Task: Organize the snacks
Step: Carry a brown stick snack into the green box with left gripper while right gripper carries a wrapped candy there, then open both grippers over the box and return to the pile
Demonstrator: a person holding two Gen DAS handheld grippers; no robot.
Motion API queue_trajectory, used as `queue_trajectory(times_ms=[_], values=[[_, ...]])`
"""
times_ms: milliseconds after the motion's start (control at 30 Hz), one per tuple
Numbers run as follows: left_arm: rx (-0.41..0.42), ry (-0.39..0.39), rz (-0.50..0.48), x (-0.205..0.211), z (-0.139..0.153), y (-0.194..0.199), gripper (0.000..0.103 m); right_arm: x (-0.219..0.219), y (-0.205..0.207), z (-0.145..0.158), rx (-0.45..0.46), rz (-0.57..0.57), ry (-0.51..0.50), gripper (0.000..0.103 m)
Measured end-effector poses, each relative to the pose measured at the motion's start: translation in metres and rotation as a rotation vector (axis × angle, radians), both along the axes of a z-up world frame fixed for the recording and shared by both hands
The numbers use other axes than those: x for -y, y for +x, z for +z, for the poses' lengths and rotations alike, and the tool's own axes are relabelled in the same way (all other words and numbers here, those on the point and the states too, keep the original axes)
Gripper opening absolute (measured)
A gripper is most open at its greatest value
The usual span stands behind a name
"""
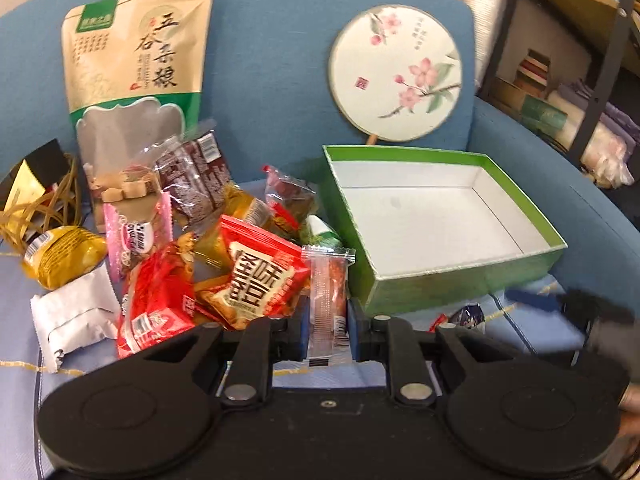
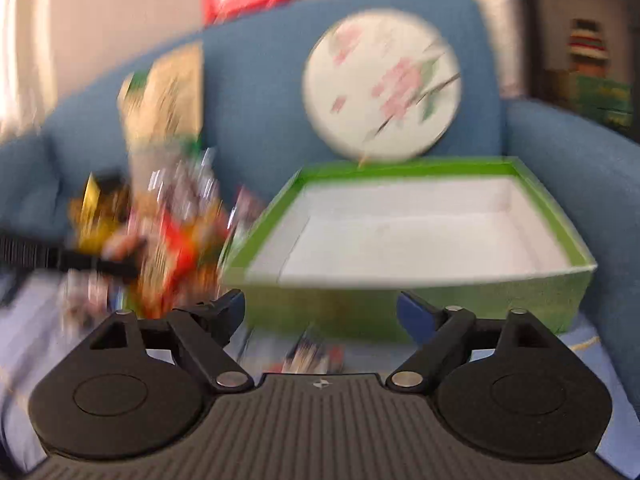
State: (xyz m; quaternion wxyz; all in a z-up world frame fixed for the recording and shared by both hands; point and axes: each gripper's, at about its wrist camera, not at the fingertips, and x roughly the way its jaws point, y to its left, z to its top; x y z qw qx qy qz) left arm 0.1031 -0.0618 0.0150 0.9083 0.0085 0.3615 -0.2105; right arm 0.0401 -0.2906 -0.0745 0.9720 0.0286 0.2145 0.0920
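Left gripper point(image 1: 328, 330) clamped on a clear-wrapped sausage stick point(image 1: 329, 300), held upright beside the snack pile point(image 1: 224, 256), just left of the empty green box point(image 1: 440, 220) on the blue armchair point(image 1: 272, 60), right gripper point(image 2: 320, 312) spread wide with nothing between its fingers, facing the box's front wall.

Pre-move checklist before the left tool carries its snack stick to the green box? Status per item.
1. Left tool shut on the clear-wrapped snack stick: ok.
2. Stick clear of the snack pile: cannot tell; its top sits beside the red packet.
3. Green box open, nothing inside: ok.
4. Right tool open, nothing between its pads: ok.
5. Right tool clear of the box front: cannot tell, view blurred.
6. Small packet on the cushion in front of the box, outside it: not ok, left to sort.
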Motion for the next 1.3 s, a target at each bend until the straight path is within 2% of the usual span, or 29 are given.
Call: queue_trajectory(times_ms=[133, 233, 267, 300, 333, 400, 533, 600, 667, 833, 867, 900, 933, 967, 1000, 1067, 1167, 1300], values=[[-0.016, -0.037, -0.007, 0.002, -0.001, 0.004, 0.043, -0.013, 0.006, -0.019, -0.044, -0.030, -0.133, 0.103], [-0.015, -0.023, -0.030, 0.010, -0.003, 0.000, 0.042, -0.011, 0.019, -0.020, -0.064, -0.041, -0.078, 0.103], [-0.012, -0.017, -0.035, 0.011, -0.003, -0.002, 0.042, -0.008, 0.025, -0.023, -0.110, -0.025, -0.055, 0.094], [-0.010, -0.013, -0.038, 0.012, -0.002, -0.002, 0.042, -0.004, 0.030, -0.026, -0.159, -0.006, -0.020, 0.068], [-0.007, -0.013, -0.041, 0.012, -0.001, -0.002, 0.042, -0.001, 0.030, -0.027, -0.176, -0.002, 0.016, 0.061], [0.000, -0.017, -0.046, 0.015, 0.003, 0.000, 0.042, 0.002, 0.015, -0.021, -0.130, 0.028, 0.029, 0.058], [0.032, -0.016, -0.070, 0.031, 0.015, 0.009, 0.042, 0.014, -0.012, 0.005, 0.046, 0.009, 0.112, 0.058], [0.050, -0.014, -0.088, 0.044, 0.020, 0.016, 0.042, 0.019, -0.013, 0.020, 0.143, -0.050, 0.108, 0.058], [0.059, -0.007, -0.100, 0.059, 0.023, 0.025, 0.043, 0.023, -0.006, 0.028, 0.190, -0.120, 0.051, 0.058], [0.047, 0.007, -0.120, 0.087, 0.013, 0.050, 0.043, 0.041, 0.026, 0.020, 0.148, -0.162, 0.073, 0.059], [0.043, 0.011, -0.121, 0.092, 0.008, 0.053, 0.045, 0.043, 0.030, 0.016, 0.146, -0.171, 0.063, 0.063], [0.052, 0.020, -0.118, 0.096, 0.004, 0.056, 0.053, 0.044, 0.036, 0.011, 0.138, -0.181, 0.058, 0.066], [0.076, 0.029, -0.117, 0.098, 0.000, 0.056, 0.096, 0.043, 0.041, 0.007, 0.117, -0.188, 0.054, 0.080], [0.089, 0.047, -0.105, 0.099, -0.004, 0.056, 0.103, 0.044, 0.045, 0.005, 0.080, -0.196, 0.043, 0.103], [0.099, 0.063, -0.078, 0.098, -0.006, 0.055, 0.103, 0.043, 0.045, 0.004, 0.071, -0.210, 0.032, 0.103], [0.137, 0.049, -0.055, 0.087, -0.005, 0.048, 0.103, 0.042, 0.034, 0.009, 0.137, -0.198, 0.014, 0.103], [0.115, 0.025, -0.038, 0.061, 0.004, 0.039, 0.103, 0.038, 0.017, 0.015, 0.231, -0.174, 0.013, 0.103], [0.105, 0.065, 0.027, 0.023, 0.008, 0.020, 0.103, 0.025, 0.007, 0.015, 0.246, -0.128, 0.045, 0.103]])
